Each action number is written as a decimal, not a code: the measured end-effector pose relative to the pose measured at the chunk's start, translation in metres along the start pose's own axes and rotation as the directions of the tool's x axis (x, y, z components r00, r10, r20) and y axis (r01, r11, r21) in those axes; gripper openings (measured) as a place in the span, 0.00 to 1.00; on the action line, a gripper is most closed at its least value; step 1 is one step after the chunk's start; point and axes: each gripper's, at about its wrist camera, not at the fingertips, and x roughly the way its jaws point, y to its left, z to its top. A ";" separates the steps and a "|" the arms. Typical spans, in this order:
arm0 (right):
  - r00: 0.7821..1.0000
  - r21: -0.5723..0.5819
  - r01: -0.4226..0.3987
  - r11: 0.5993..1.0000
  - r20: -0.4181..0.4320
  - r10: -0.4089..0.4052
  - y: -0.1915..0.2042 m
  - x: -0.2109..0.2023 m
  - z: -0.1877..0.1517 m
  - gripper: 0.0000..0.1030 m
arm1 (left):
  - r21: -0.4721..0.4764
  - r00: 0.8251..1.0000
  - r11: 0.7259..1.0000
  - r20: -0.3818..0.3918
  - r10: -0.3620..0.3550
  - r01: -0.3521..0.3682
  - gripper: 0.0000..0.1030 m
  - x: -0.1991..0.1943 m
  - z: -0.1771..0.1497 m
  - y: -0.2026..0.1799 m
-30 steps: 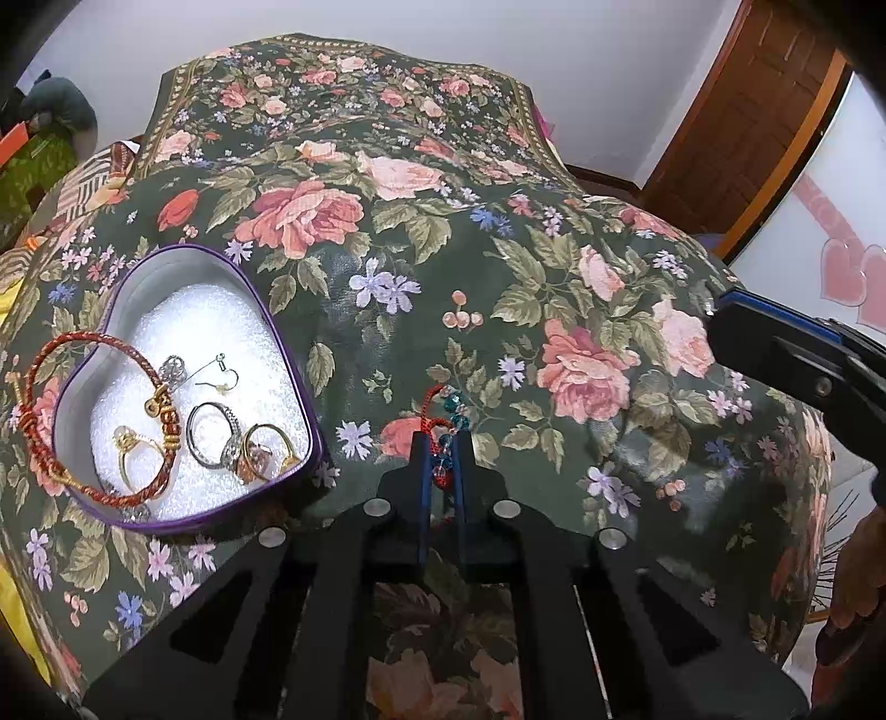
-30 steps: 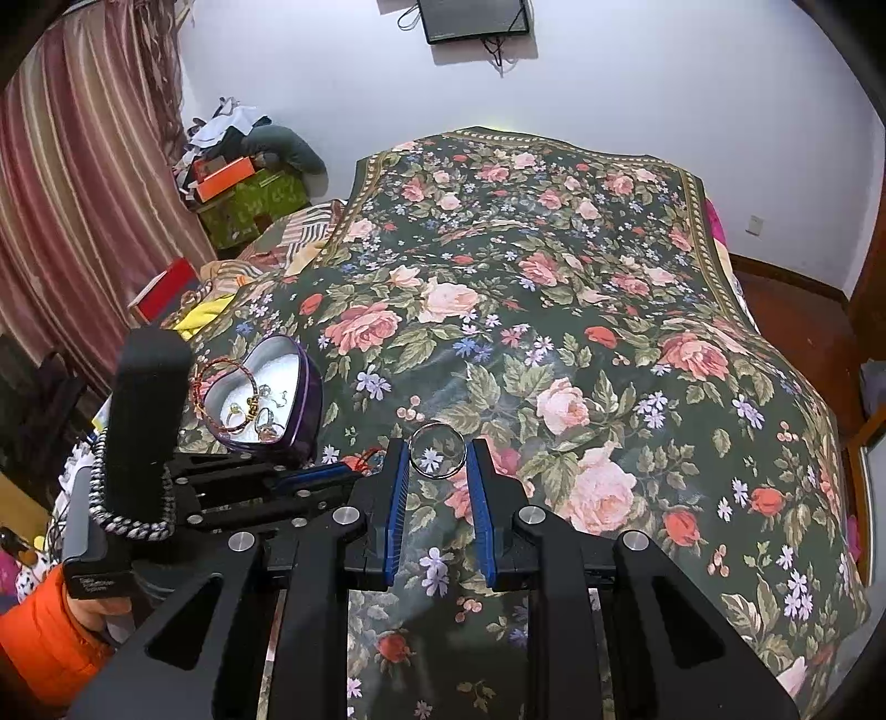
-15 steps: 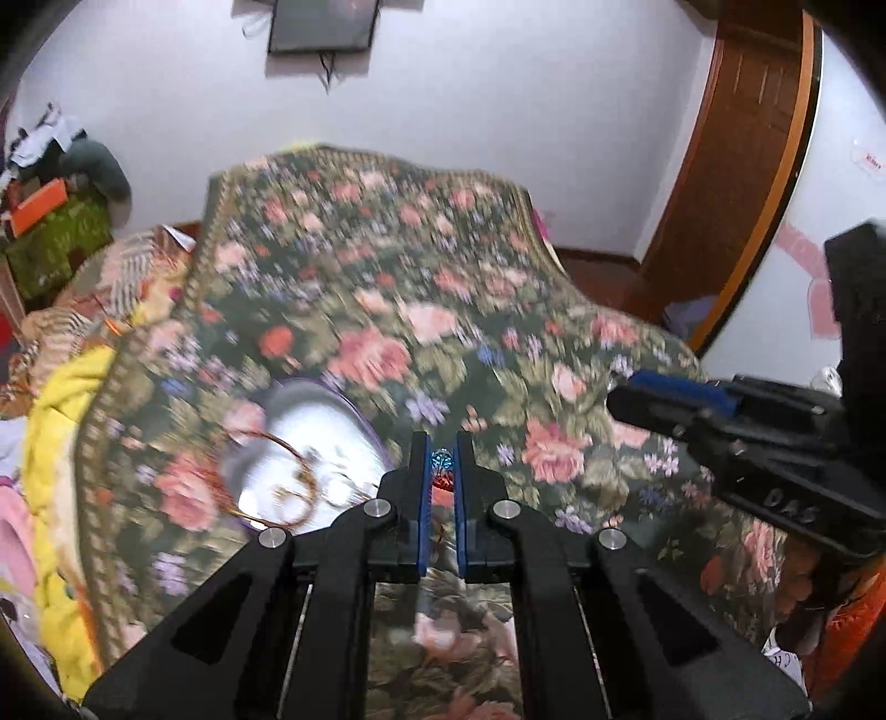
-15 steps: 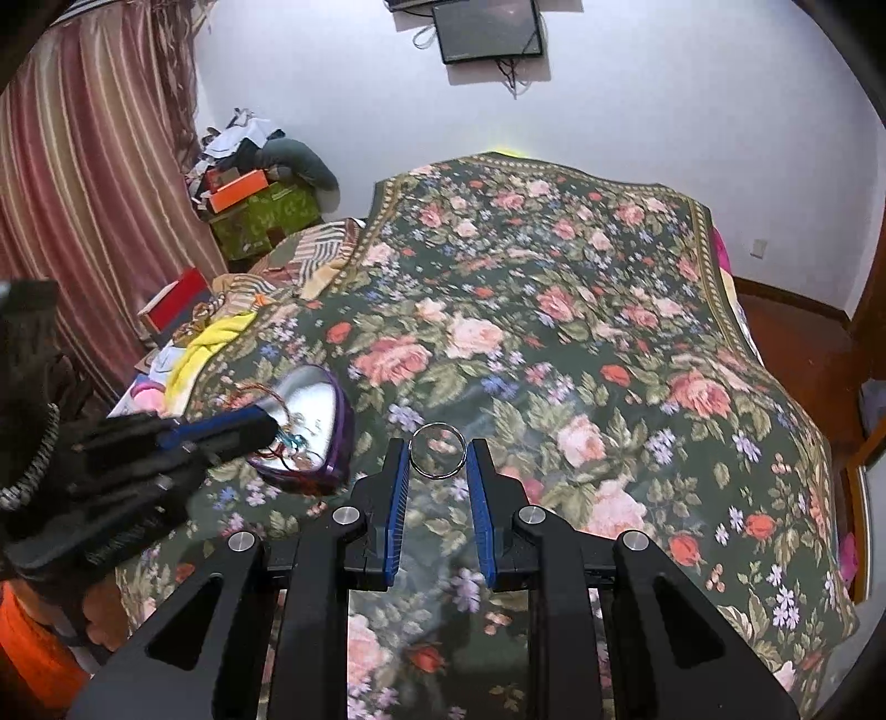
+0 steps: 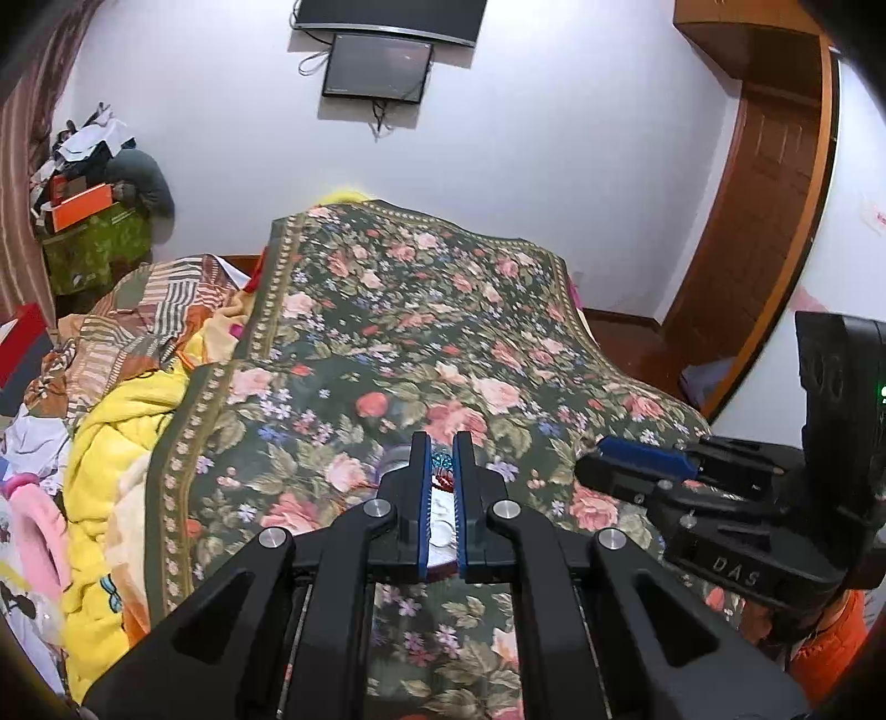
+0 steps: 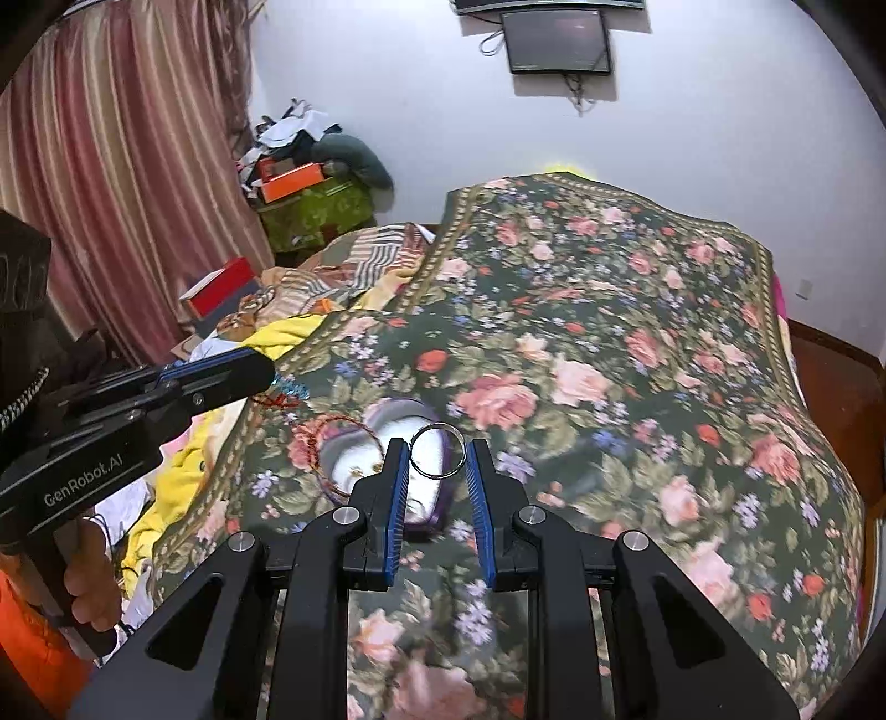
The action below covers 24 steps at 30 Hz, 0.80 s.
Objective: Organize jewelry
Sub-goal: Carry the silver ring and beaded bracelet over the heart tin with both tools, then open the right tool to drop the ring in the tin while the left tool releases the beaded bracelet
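Both sets of jaws are clamped on jewelry. On the left gripper [image 5: 441,462] the blue-lined jaws stand almost together, with a small red and teal beaded piece [image 5: 442,465] pinched between them near the tips; from the right wrist view the same piece [image 6: 285,394] hangs at the end of that gripper [image 6: 260,368], held above the bed. On the right gripper [image 6: 437,462] the jaws sit wider, holding a thin silver ring [image 6: 437,450] by its two sides, upright and facing the camera. Under both grippers lies a heart-shaped tin [image 6: 387,421] with a purple wall and a white lining, resting on the floral bedspread [image 6: 609,360]. A red cord bracelet [image 6: 332,443] drapes over the tin's left rim, partly inside and partly on the cloth; other small pieces inside are too blurred to tell. In the left wrist view the tin [image 5: 443,518] shows only as a white patch between the jaws. The right gripper [image 5: 637,462] reaches in from the right of that view, near the left one but apart from it. A hand [image 6: 91,576] in an orange sleeve [image 6: 27,653] grips the left handle. Yellow and striped bedding [image 5: 111,421] is heaped left of the bedspread, and a dark screen [image 6: 556,40] hangs on the white wall.
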 end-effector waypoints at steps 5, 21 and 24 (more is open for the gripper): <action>1.000 -0.005 -0.017 1.000 -0.025 0.017 0.008 0.018 0.001 0.19 | -0.001 1.000 1.000 0.004 0.007 -0.007 0.05 0.004 0.002 0.010; 0.990 -0.005 -0.018 1.000 -0.137 0.017 0.010 0.071 -0.007 0.19 | -0.048 0.994 0.999 -0.107 -0.020 0.015 0.05 0.057 -0.019 0.033; 0.989 -0.011 -0.024 1.000 -0.147 0.022 0.011 0.077 -0.008 0.19 | -0.040 0.992 0.999 -0.125 -0.021 0.016 0.05 0.063 -0.023 0.033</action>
